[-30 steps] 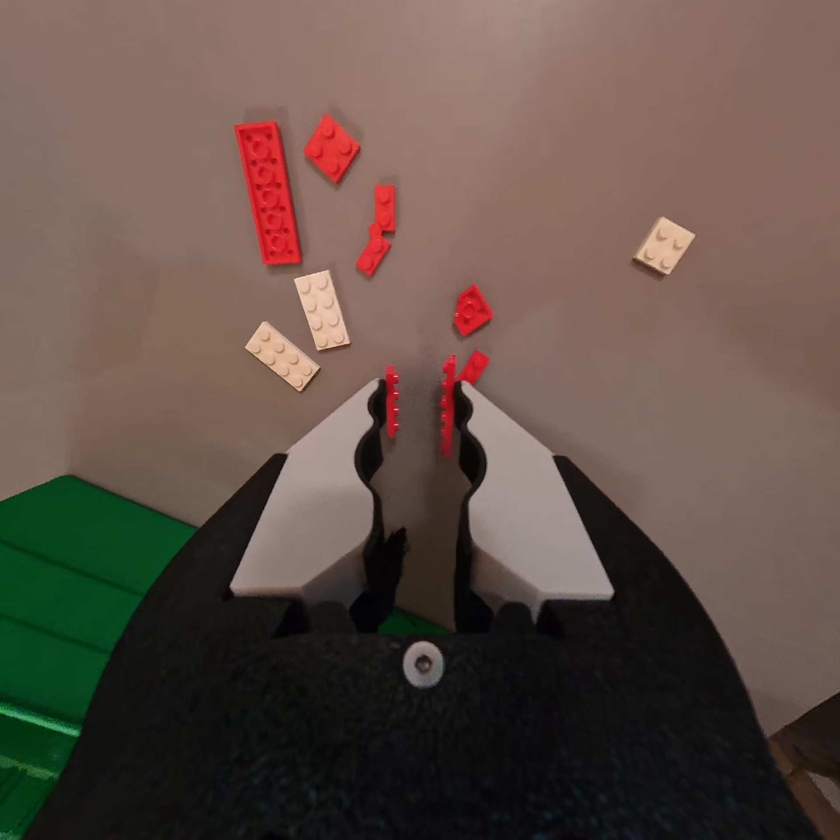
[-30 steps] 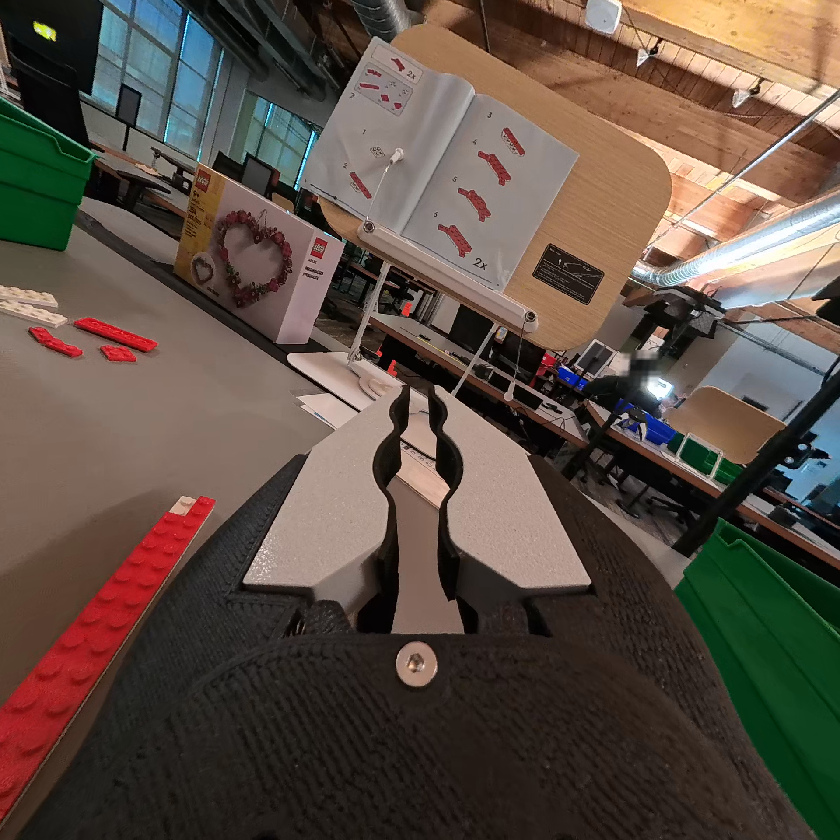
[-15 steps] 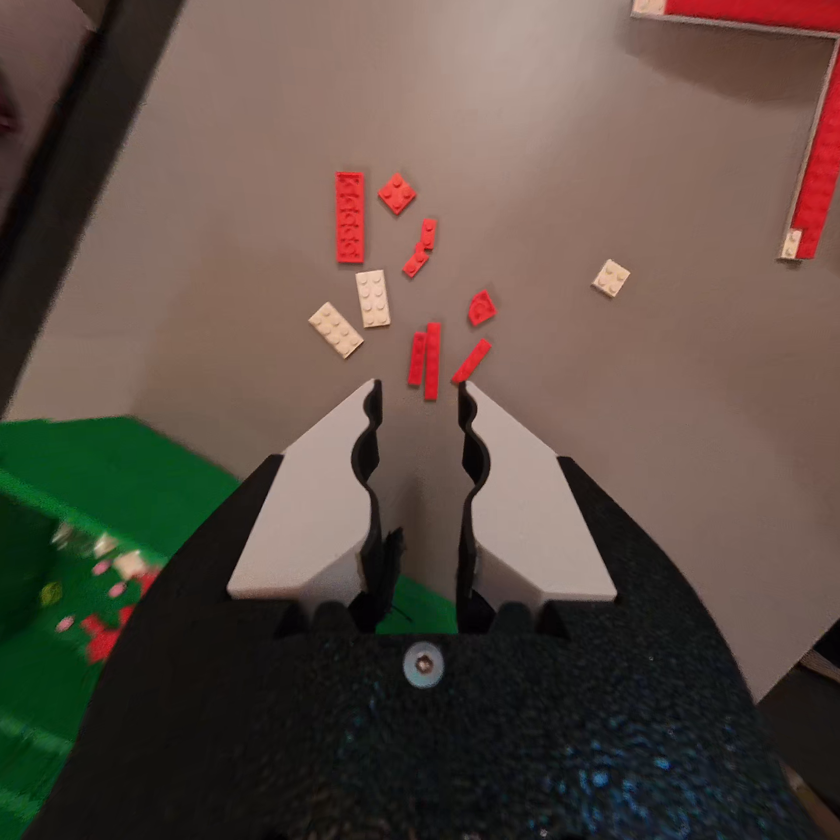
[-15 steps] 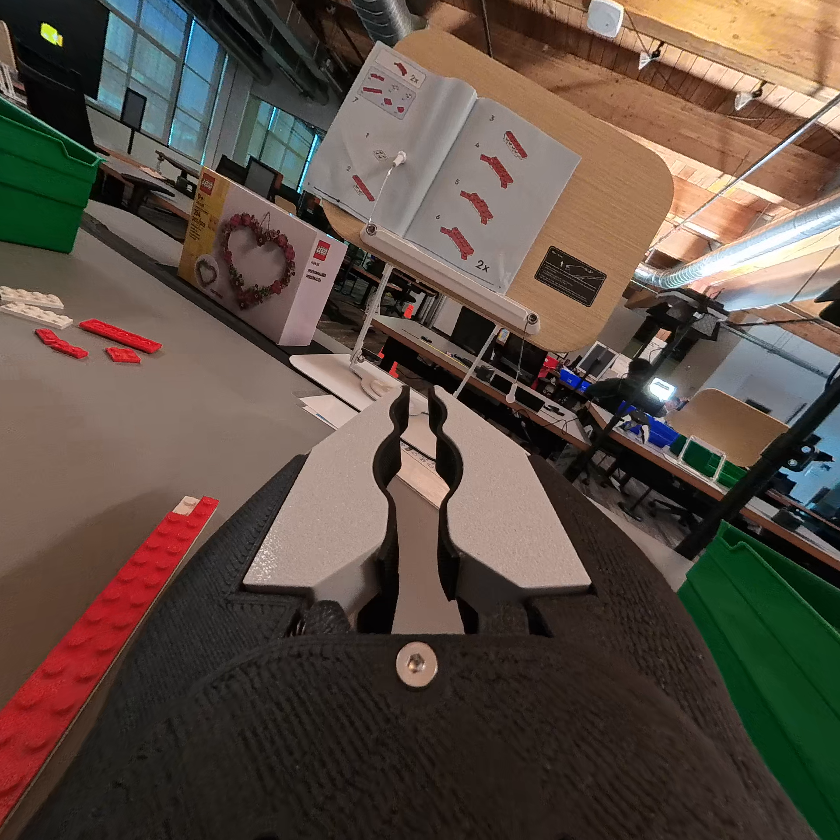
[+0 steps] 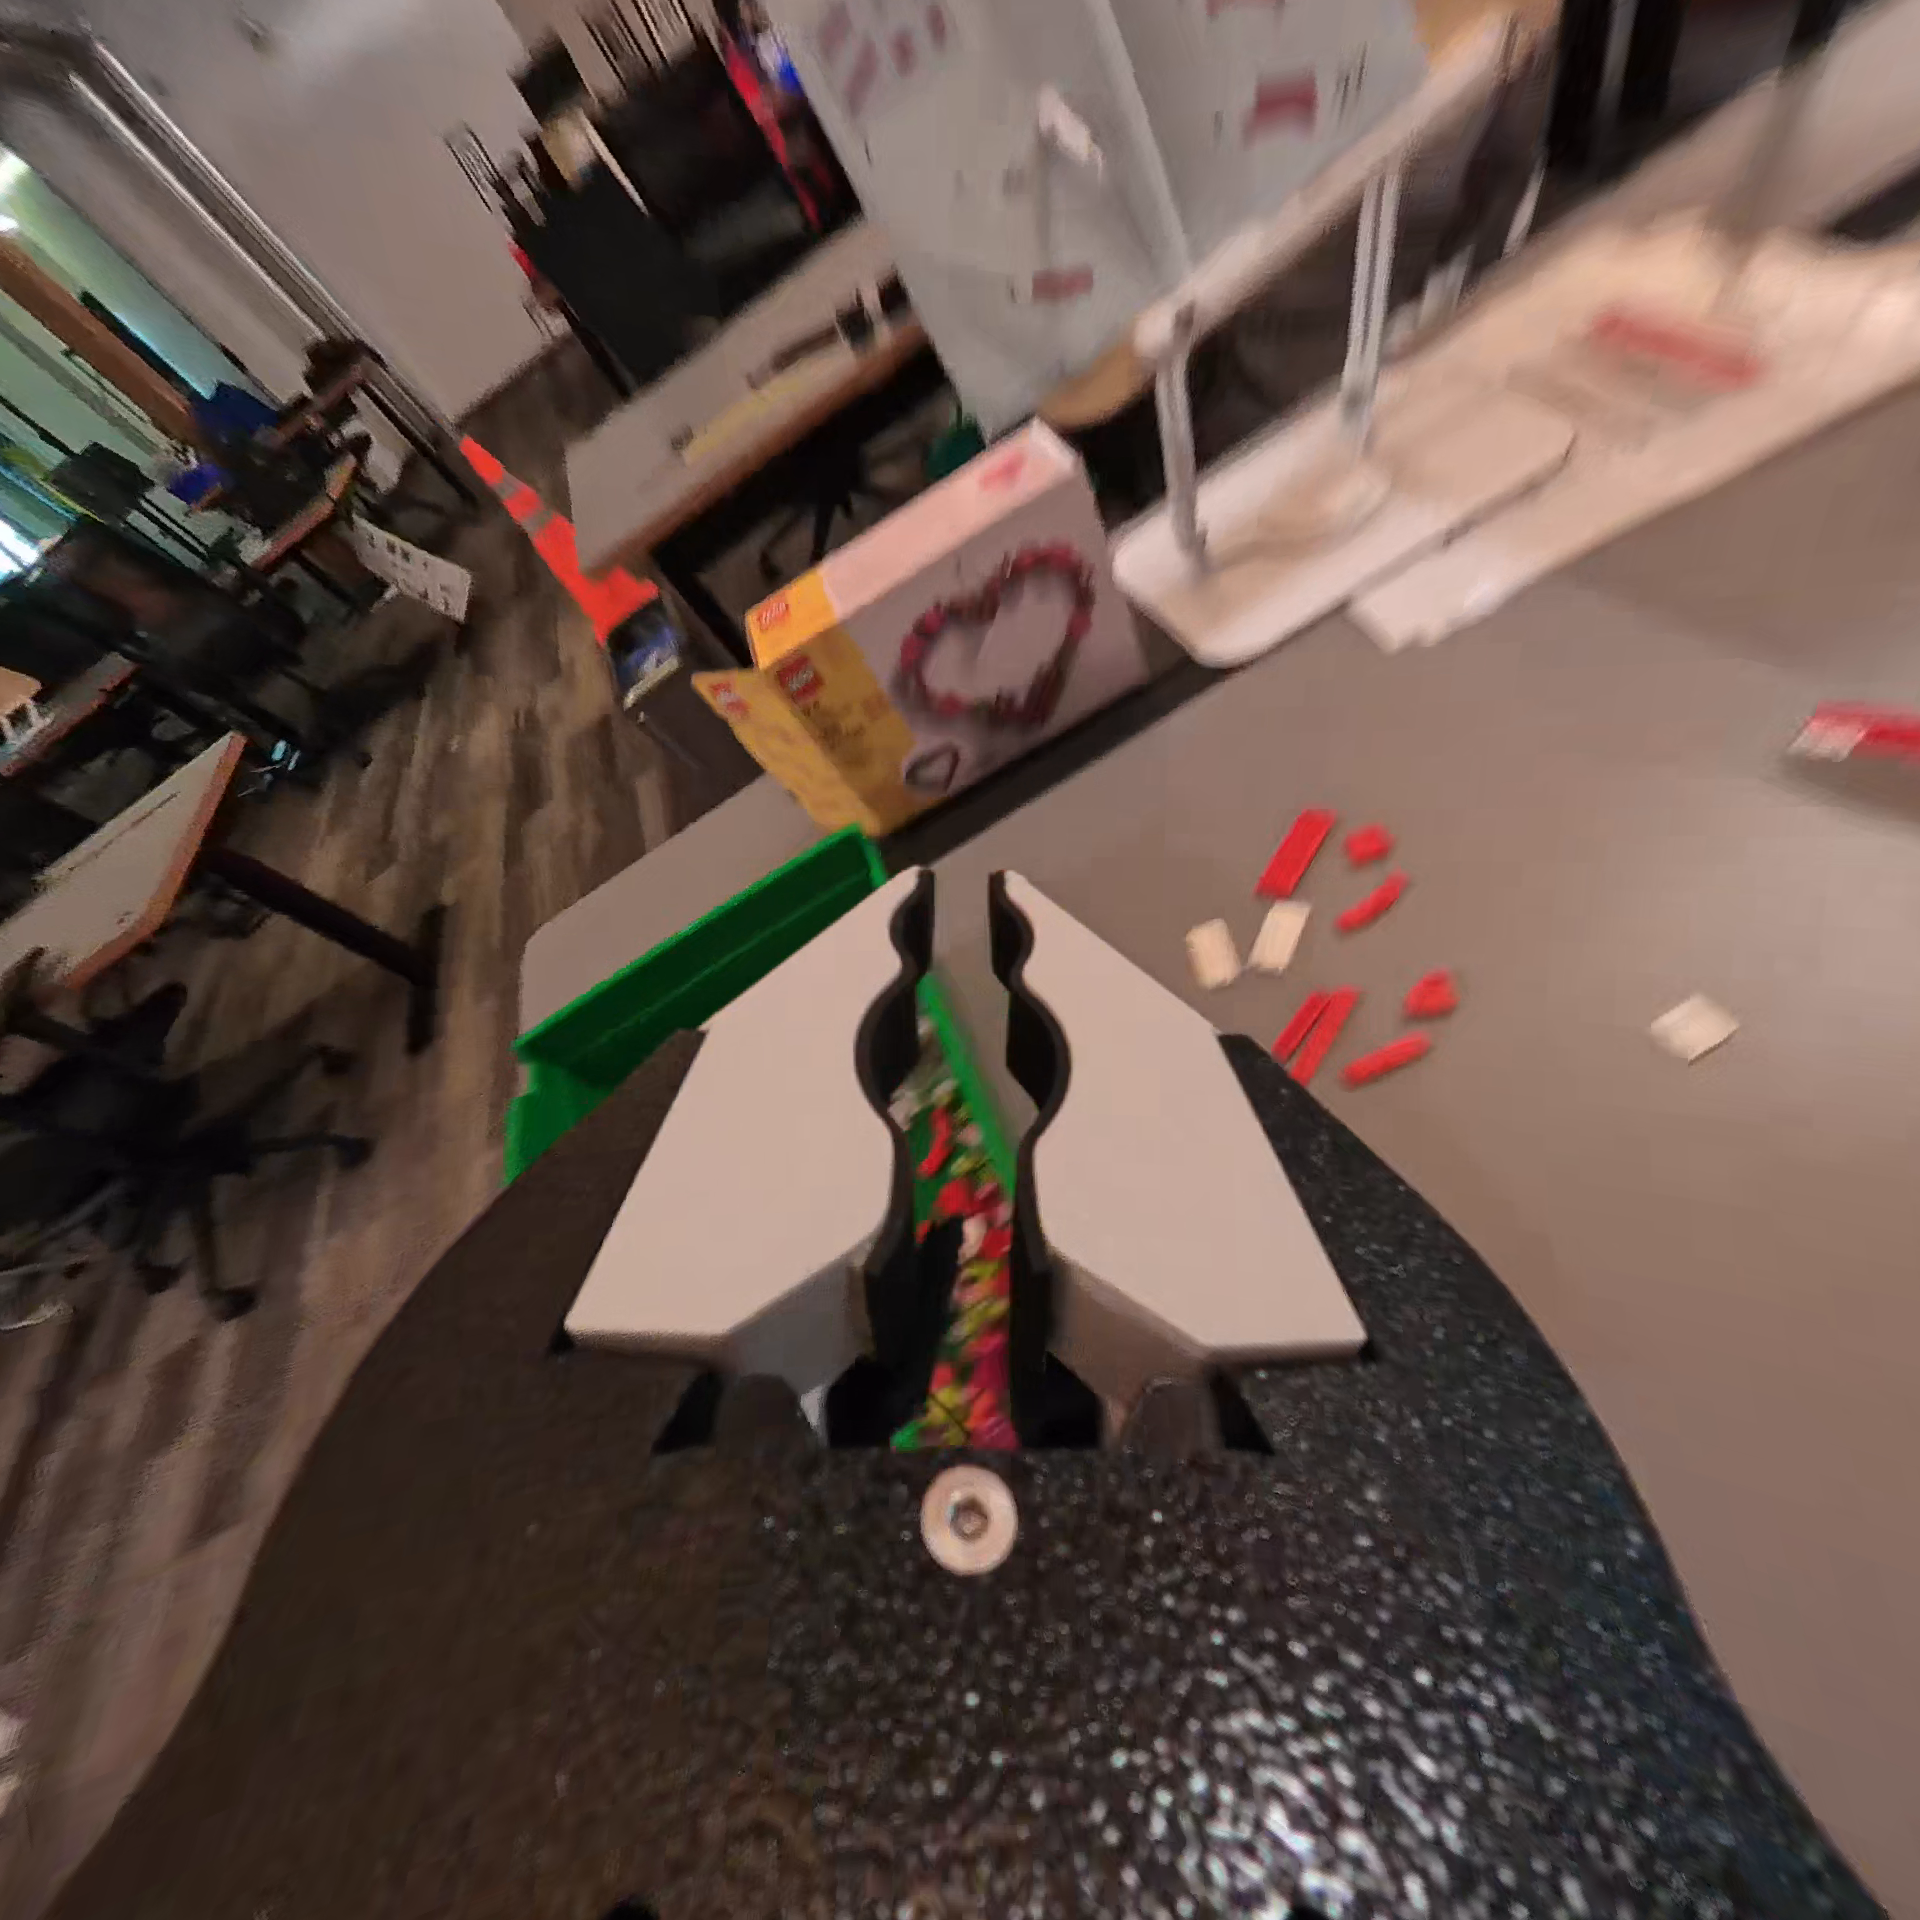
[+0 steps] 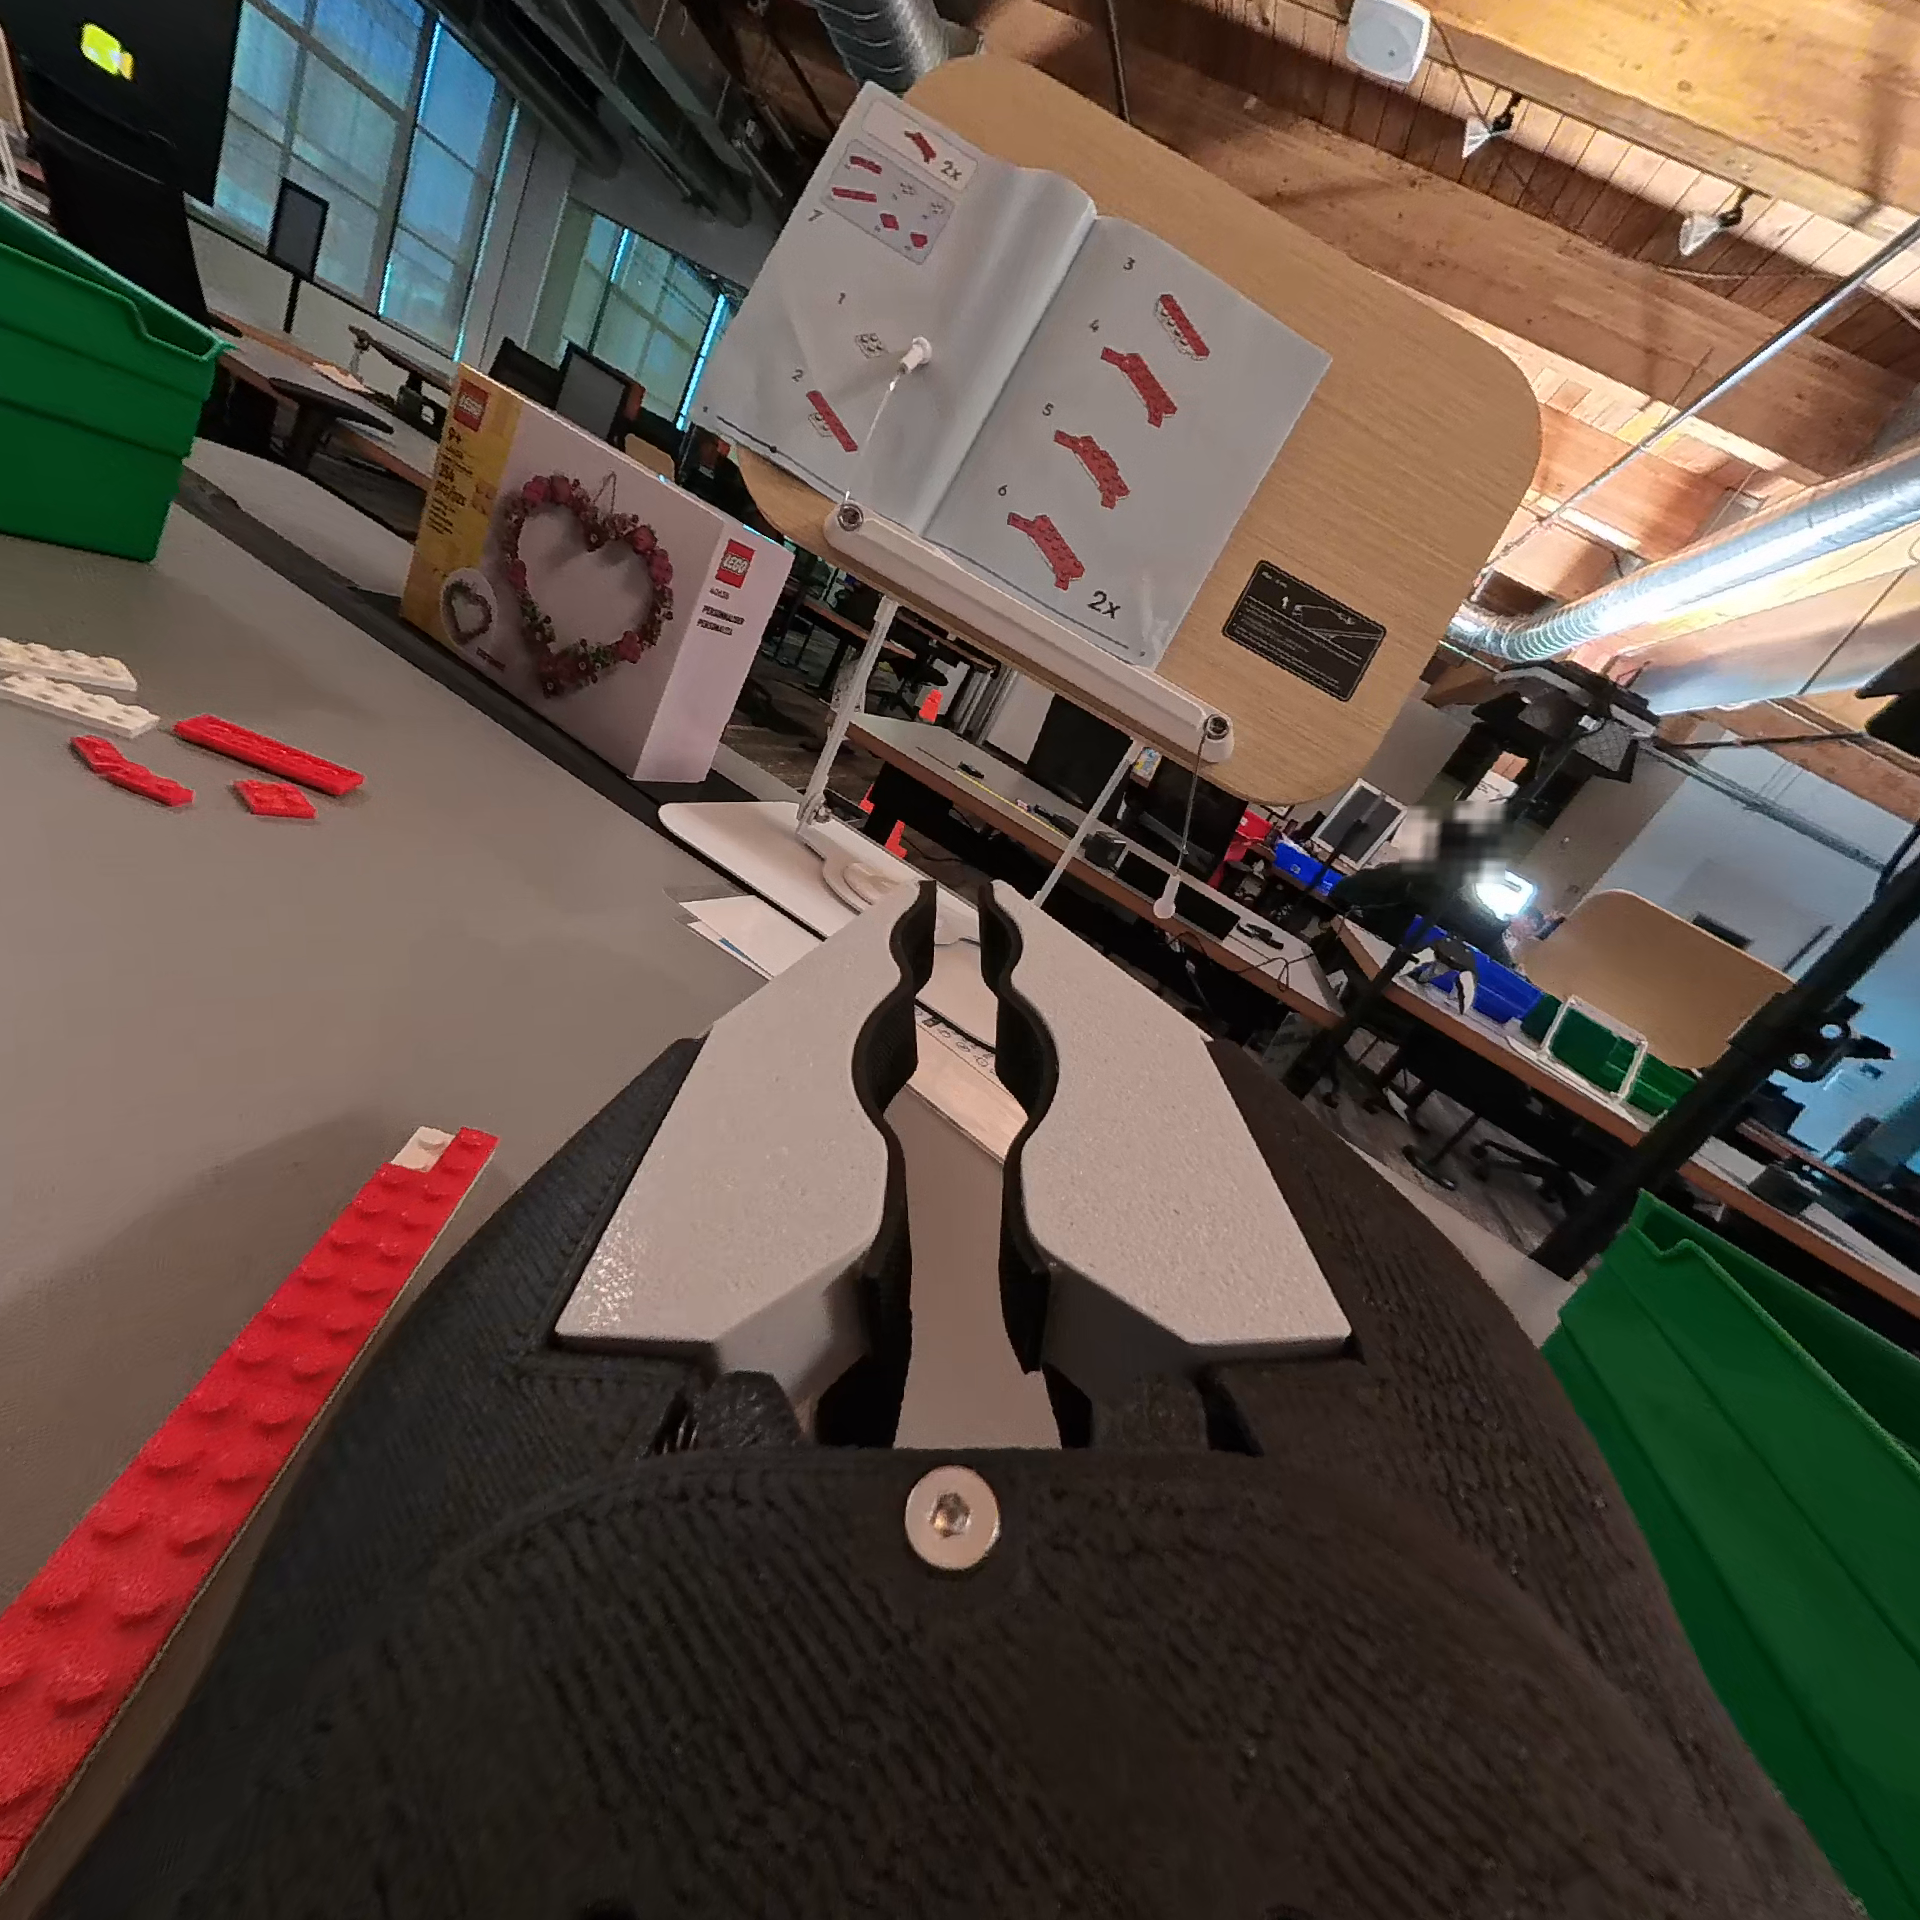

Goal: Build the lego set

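Note:
My left gripper (image 5: 961, 896) is empty, its jaws a narrow gap apart, and it hangs over a green bin (image 5: 686, 987) of mixed small pieces at the table's left edge. Loose red plates (image 5: 1317, 1029) and cream plates (image 5: 1242, 945) lie on the grey table to its right. This view is blurred. My right gripper (image 6: 956, 906) is low over the table and empty, jaws a narrow gap apart. A long red plate strip (image 6: 239, 1382) lies just left of it. Red plates (image 6: 265, 753) and white plates (image 6: 68, 681) lie far left.
An open instruction booklet (image 6: 997, 353) sits on a wooden stand, white base (image 6: 769, 831) on the table. The set's box (image 6: 592, 582) stands behind the pieces, also in the left wrist view (image 5: 935, 665). Green bins stand at right (image 6: 1766, 1455) and far left (image 6: 83, 405). The left gripper's tips are roughly 40 cm from the right gripper's.
My left gripper let go of two thin red plates, which now lie on the table. It then rose, swung left over the green bin and narrowed its jaws. The right gripper has not moved.

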{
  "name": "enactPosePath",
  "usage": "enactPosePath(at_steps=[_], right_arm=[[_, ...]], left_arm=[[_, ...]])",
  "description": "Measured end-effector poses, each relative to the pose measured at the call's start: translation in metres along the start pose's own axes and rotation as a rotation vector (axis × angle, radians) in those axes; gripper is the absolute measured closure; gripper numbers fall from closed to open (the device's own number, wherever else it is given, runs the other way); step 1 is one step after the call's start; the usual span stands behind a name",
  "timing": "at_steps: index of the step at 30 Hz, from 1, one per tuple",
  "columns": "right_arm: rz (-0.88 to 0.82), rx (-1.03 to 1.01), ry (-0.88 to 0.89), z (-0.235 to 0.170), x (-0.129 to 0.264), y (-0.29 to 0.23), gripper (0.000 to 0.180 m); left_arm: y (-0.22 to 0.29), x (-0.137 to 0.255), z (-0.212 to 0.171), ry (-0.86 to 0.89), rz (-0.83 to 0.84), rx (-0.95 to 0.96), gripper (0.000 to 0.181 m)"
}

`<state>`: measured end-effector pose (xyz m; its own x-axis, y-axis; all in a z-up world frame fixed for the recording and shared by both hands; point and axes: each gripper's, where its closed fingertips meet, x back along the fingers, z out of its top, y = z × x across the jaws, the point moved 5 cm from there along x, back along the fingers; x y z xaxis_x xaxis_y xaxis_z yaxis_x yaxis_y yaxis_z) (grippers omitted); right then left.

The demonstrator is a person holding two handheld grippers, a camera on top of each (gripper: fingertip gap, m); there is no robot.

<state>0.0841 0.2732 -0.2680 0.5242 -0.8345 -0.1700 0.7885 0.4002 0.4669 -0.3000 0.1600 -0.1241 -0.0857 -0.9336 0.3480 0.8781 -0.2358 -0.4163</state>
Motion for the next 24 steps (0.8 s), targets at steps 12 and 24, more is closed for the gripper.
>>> enactPosePath(at_steps=[12,24], right_arm=[[0.008,0.01,-0.002,0.0,0.0,-0.001,0.174],[0.06,0.076,0.025,0.011,-0.001,-0.014,0.168]], left_arm=[[0.116,-0.015,-0.028,0.706,0.097,0.343,0.181],[0.118,-0.059,-0.064,0.637,0.146,0.059,0.181]])
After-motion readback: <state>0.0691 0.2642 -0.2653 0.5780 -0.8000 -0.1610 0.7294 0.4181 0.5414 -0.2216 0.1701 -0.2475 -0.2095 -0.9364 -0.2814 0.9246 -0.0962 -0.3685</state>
